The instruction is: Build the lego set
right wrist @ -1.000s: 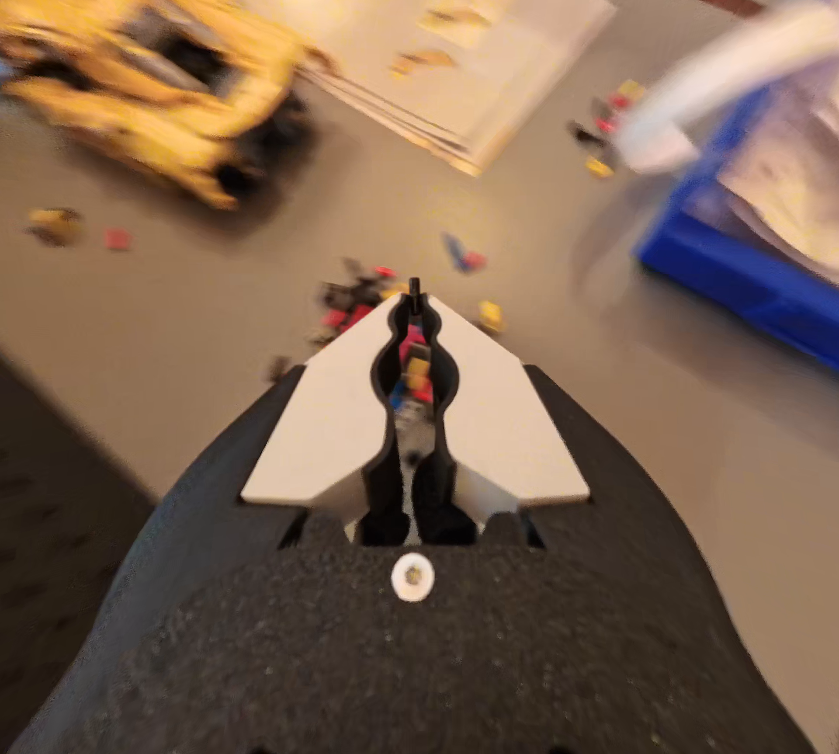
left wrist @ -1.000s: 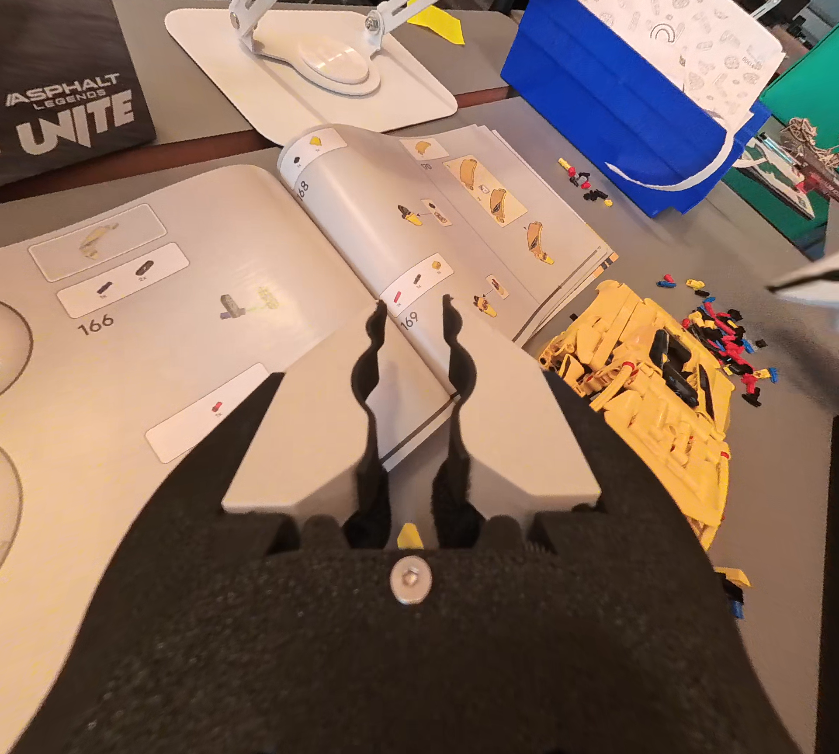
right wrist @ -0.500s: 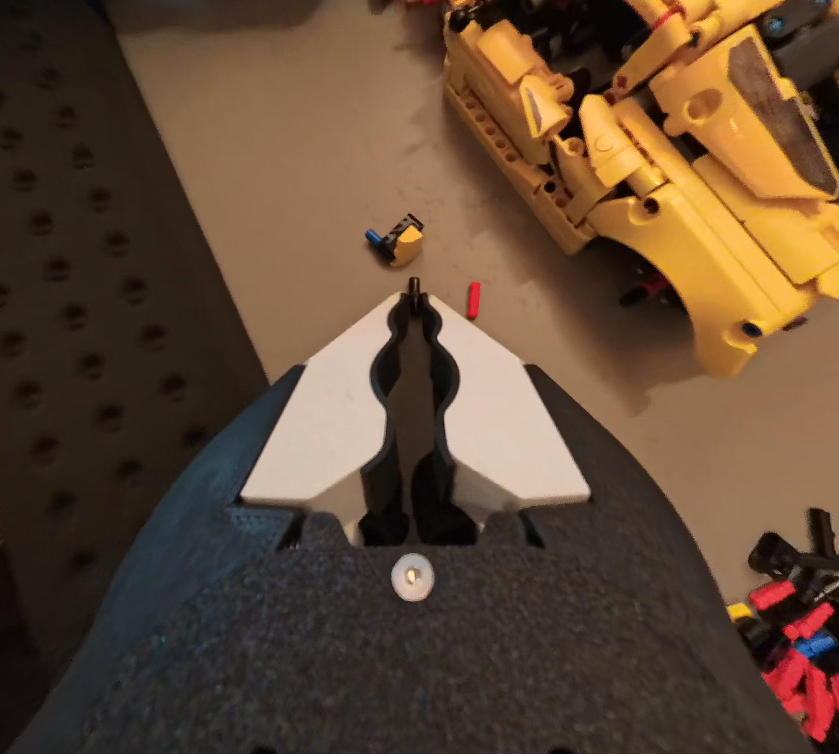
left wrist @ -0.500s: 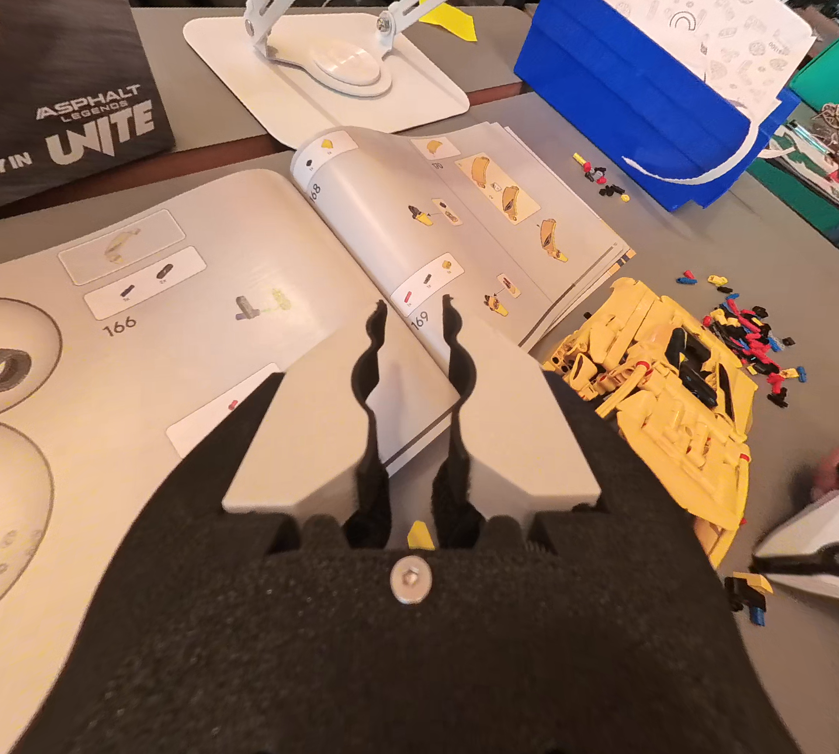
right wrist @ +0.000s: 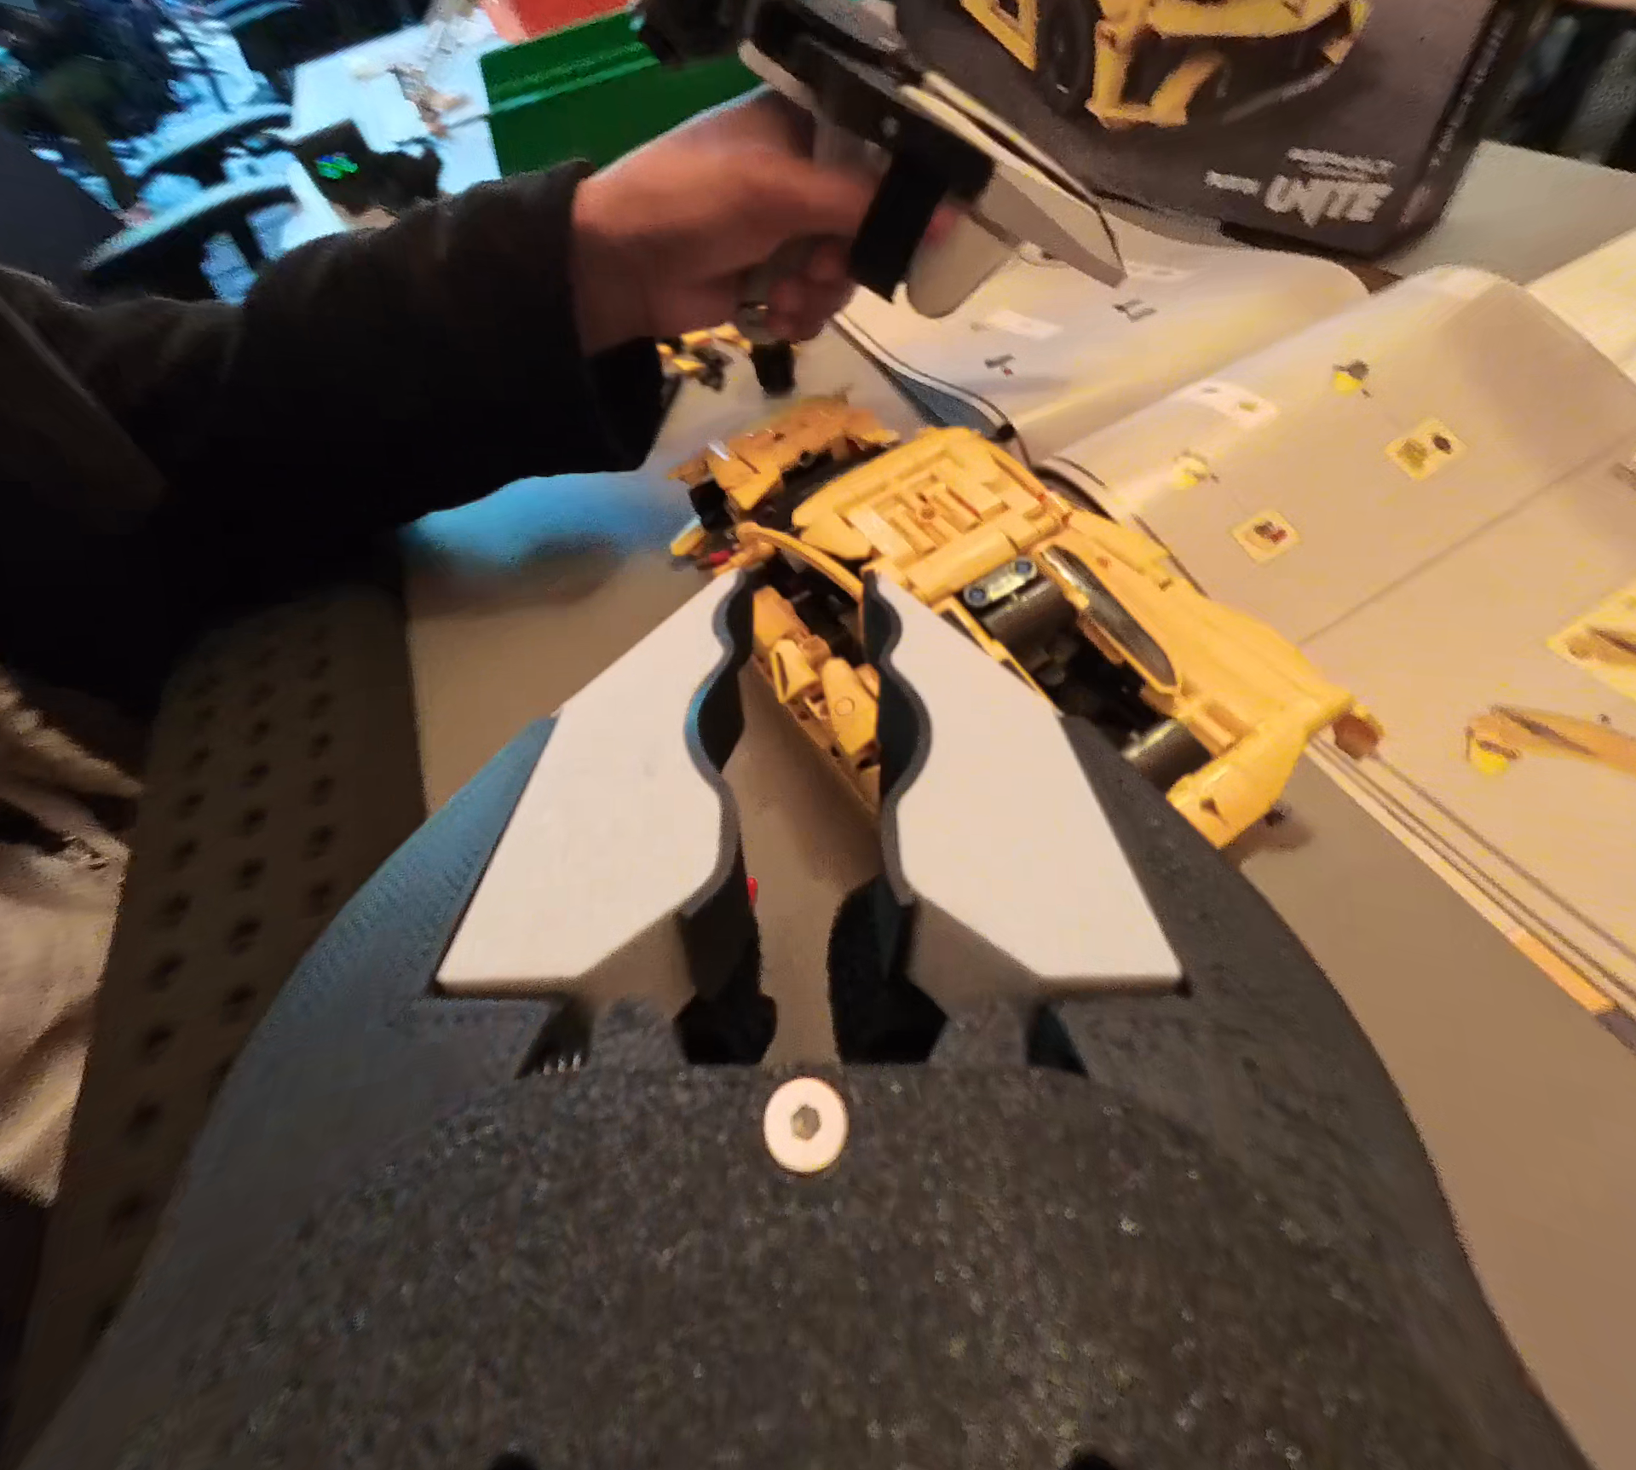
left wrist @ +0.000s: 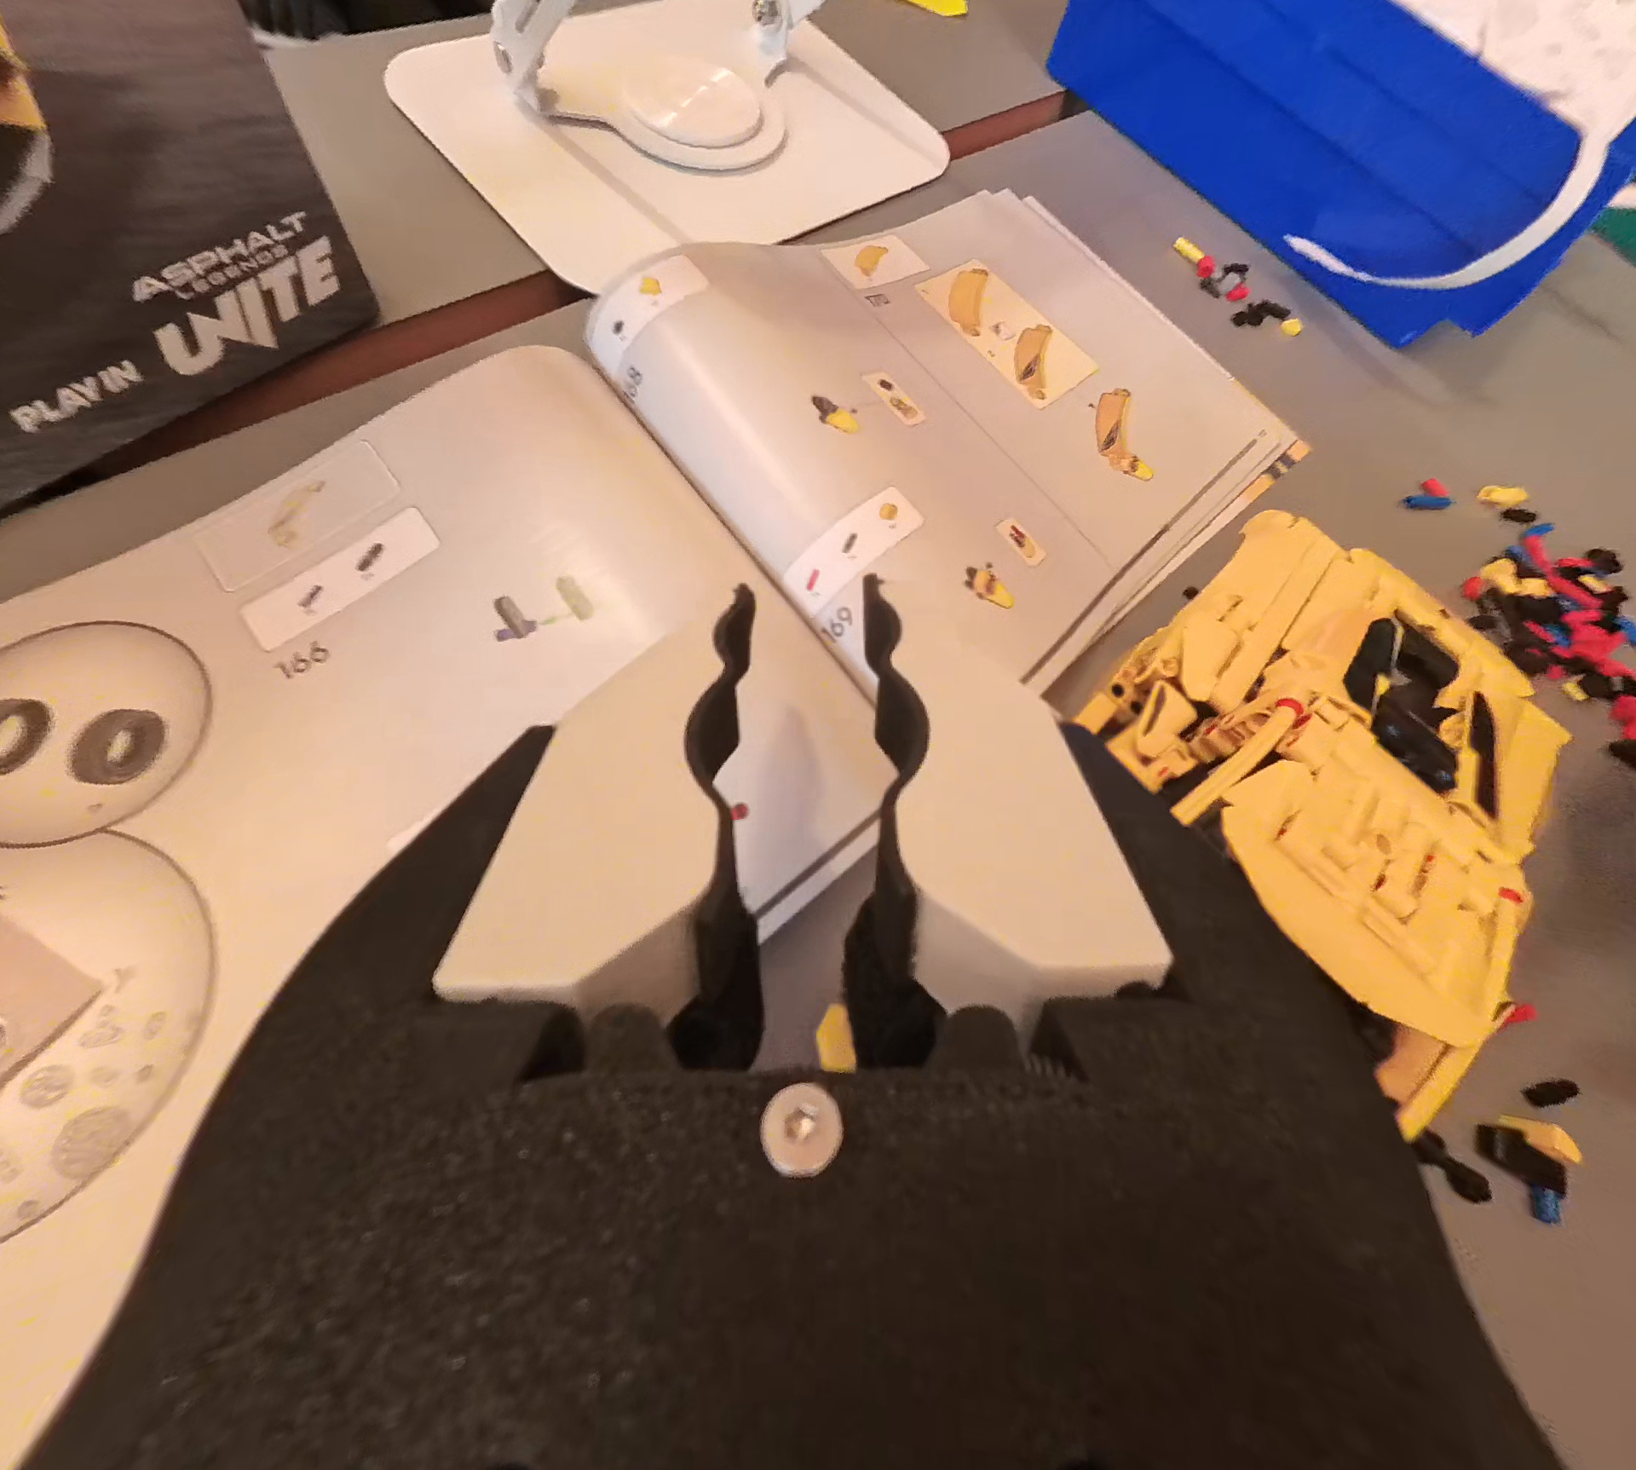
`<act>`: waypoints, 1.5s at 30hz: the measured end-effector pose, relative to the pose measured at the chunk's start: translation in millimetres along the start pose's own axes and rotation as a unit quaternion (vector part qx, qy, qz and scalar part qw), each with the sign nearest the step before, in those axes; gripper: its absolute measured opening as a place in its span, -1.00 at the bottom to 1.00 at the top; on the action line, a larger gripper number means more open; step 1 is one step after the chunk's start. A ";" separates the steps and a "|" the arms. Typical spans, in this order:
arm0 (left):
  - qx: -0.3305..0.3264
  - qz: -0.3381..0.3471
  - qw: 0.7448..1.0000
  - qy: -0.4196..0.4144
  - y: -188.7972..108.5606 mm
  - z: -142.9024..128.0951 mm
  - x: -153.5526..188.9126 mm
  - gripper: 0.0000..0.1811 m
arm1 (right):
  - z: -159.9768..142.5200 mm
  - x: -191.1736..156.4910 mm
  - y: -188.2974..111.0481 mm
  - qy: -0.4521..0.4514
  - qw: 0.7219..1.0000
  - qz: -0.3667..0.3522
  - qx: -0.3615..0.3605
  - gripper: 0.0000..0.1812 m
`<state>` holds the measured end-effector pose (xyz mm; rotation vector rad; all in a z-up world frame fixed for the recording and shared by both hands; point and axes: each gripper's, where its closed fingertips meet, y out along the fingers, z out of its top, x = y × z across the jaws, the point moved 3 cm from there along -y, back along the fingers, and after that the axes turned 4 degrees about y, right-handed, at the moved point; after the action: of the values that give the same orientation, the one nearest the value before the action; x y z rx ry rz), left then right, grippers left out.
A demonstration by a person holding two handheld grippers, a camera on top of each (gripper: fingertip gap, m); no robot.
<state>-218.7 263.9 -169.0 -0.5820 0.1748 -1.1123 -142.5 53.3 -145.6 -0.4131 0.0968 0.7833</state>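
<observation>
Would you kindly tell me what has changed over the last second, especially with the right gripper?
The right gripper swung from the loose pieces to the yellow car and opened; the small black peg it pinched at its tips is gone. It now points along the car, toward the left gripper. The left gripper is unchanged: open and empty over the instruction booklet, though its view has shifted slightly.

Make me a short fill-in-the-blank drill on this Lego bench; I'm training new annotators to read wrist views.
1. The half-built car is coloured ____.
2. The instruction booklet lies ____ on the table.
3. The bin behind the booklet is coloured ____.
4. The right tool has its jaws ____, pointing at the car.

Missing words: yellow; open; blue; open
</observation>
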 end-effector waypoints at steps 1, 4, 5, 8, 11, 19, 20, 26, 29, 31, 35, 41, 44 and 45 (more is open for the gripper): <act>-0.005 0.008 1.000 0.010 -2.1 4.0 -2.1 -0.73 | 4.0 3.0 -2.1 -0.004 1.000 0.002 0.005 -0.78; 0.017 0.023 0.999 0.022 -14.4 20.2 -4.6 -0.73 | 18.6 11.0 -2.5 0.012 0.999 0.021 0.029 -0.81; 0.022 0.018 0.999 0.018 -17.2 22.0 -3.3 -0.73 | 21.8 8.8 -0.2 0.014 0.999 0.036 0.028 -0.80; 0.018 0.006 1.000 0.013 -18.5 19.2 0.5 -0.73 | 21.3 6.2 9.0 -0.019 0.999 0.042 0.013 -0.84; 0.015 0.001 1.000 0.016 -16.5 18.9 3.0 -0.73 | 25.9 9.5 17.8 -0.035 0.998 0.051 0.000 -0.85; 0.021 -0.017 0.999 0.018 -13.7 12.3 11.8 -0.73 | 22.2 32.4 21.0 -0.056 0.997 -0.012 -0.044 -0.80; 0.022 -0.019 0.999 0.019 -13.2 10.5 13.6 -0.73 | 20.7 35.3 13.6 -0.059 0.997 -0.029 -0.051 -0.78; 0.026 -0.030 0.999 0.025 -7.5 5.0 19.8 -0.73 | 5.3 95.2 -80.3 -0.111 0.967 -0.192 -0.125 -0.85; 0.021 -0.029 0.999 0.023 -4.5 1.2 17.7 -0.73 | -7.6 136.2 -126.1 -0.091 0.953 -0.243 -0.158 -0.84; 0.021 -0.030 0.999 0.019 -3.6 -0.2 16.5 -0.73 | -19.9 145.4 -138.9 -0.030 0.959 -0.235 -0.155 -0.76; 0.022 -0.024 0.999 0.018 -4.0 -1.0 13.2 -0.73 | -53.0 131.7 -150.8 0.015 0.959 -0.245 -0.141 -0.72; 0.022 -0.026 0.999 0.011 -2.6 -3.4 10.7 -0.73 | -90.2 99.9 -167.5 0.047 0.951 -0.255 -0.171 -0.74; 0.024 -0.022 0.999 0.018 -3.6 -2.2 10.7 -0.73 | -93.1 94.2 -162.8 0.053 0.949 -0.256 -0.177 -0.74; 0.027 -0.019 0.999 0.025 -5.0 -1.2 10.0 -0.72 | -89.7 92.4 -156.5 0.052 0.951 -0.253 -0.172 -0.74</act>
<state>-218.7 253.1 -165.9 -0.5118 0.1775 -1.1651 38.9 -19.9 -198.7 -0.7755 -0.0496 0.2659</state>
